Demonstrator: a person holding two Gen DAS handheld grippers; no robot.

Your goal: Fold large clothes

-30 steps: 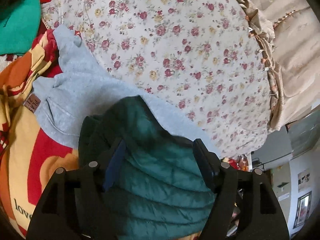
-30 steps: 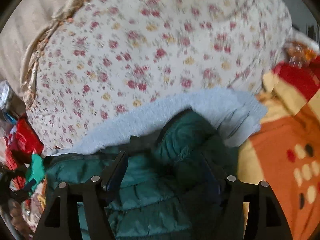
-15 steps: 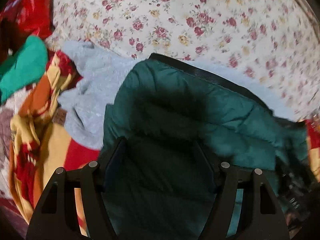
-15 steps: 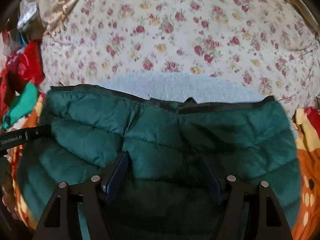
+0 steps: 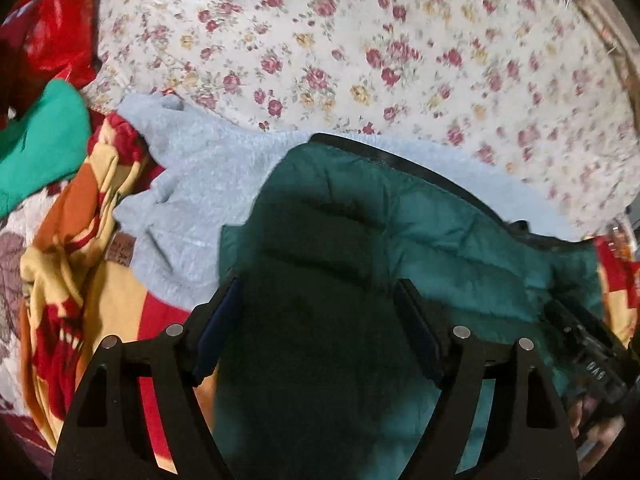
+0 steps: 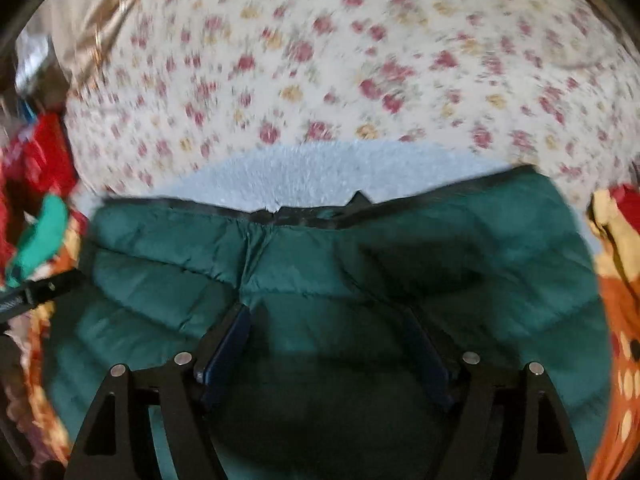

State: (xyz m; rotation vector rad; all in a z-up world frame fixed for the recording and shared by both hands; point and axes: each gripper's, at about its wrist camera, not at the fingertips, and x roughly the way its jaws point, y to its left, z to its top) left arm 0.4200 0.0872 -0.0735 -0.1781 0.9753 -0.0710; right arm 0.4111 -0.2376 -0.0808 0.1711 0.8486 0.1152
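While the green quilted jacket (image 6: pixel 360 264) lies flat on the grey fleece (image 5: pixel 188 184), both sets of jaws have just been widening. Left gripper (image 5: pixel 316 312) and right gripper (image 6: pixel 328 332) straddle jacket fabric; whether they grip it cannot be told.

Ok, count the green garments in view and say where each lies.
2. The dark green puffer jacket is spread over the grey fleece, under both grippers. A brighter green garment lies bunched at the far left edge. Others may be buried in the pile.

green puffer jacket (image 6: pixel 360 280) now spread flat over grey fleece (image 6: pixel 320 172), both grippers' jaws just opening around it
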